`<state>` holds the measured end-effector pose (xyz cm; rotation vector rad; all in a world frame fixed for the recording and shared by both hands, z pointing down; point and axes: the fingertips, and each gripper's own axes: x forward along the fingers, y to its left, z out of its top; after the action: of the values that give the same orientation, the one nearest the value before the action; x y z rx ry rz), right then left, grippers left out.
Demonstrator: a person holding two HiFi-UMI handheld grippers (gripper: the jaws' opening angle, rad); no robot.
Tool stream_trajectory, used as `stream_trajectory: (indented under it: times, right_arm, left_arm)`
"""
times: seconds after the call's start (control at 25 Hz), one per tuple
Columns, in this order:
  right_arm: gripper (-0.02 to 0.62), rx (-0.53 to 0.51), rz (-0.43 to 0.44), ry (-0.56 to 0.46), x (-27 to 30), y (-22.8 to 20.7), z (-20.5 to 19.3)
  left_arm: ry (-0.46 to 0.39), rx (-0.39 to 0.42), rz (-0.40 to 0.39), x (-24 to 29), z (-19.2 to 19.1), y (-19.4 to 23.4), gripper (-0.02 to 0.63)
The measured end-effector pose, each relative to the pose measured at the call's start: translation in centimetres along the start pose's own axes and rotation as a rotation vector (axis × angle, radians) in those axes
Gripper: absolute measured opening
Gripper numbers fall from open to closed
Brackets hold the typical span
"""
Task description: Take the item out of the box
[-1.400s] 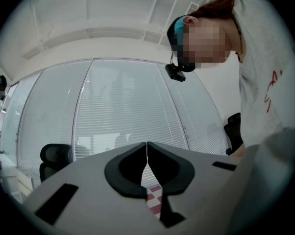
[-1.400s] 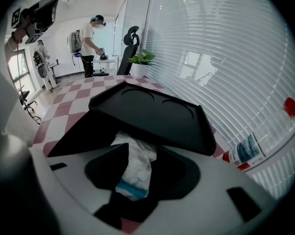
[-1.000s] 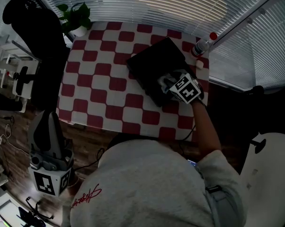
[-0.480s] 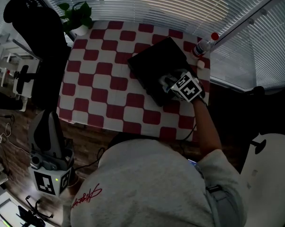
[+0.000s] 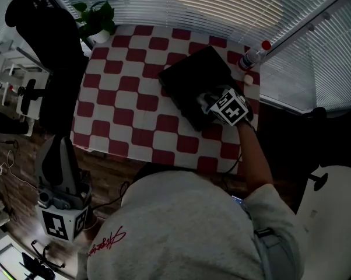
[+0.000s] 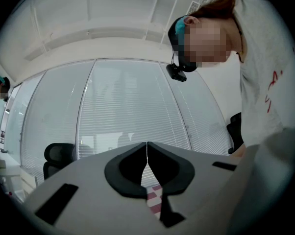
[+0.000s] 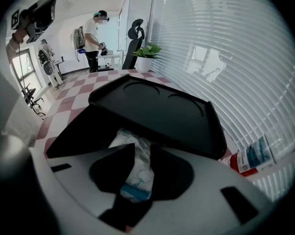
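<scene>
We start with the red-and-white checked surface (image 5: 123, 109), where the black plastic hinged box (image 5: 193, 80) sits at the far right side with its lid raised. The right gripper (image 7: 142, 148) points steeply down into the box. Its jaws have just been closing and now stand at a narrow gap, with the white crinkled packet with blue print (image 7: 137, 173) between them. As far as we can judge, the pads bear on both sides of it. The packet is still inside the box, so we take this to be the grasping step. The next move calls for a firm pinch, then a straight lift clear of the box wall and lid. The left gripper (image 6: 147, 153) waits well apart, off the near edge of the surface, with its jaws together and nothing between them.
</scene>
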<state>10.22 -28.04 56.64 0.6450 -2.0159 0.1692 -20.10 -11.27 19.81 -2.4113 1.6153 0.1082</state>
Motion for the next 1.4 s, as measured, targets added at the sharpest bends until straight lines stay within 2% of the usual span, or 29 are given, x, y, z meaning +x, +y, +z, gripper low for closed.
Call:
stream_trajectory:
  times: [0.4,0.8,1.0,1.4]
  right_arm:
    - [0.064,-0.051,-0.035,0.019,-0.23,-0.35,0.11]
    - [0.041,-0.095,-0.055,0.030,-0.26,-0.34,0.07]
    - [0.020,-0.111,-0.068,0.034,-0.37,-0.30,0.03]
    - [0.012,-0.122,-0.096,0.043,-0.94,-0.67,-0.39]
  left_arm:
    - [-0.004,-0.026,-0.006,0.17,0.12,-0.13,0.018]
    - [0.014,-0.016,-0.001,-0.39,-0.35,0.16,0.018]
    - [-0.007,-0.022,0.013,-0.31,0.19,0.17,0.017]
    - [0.001,-0.027,0.014,-0.57,-0.08,0.25,0.017]
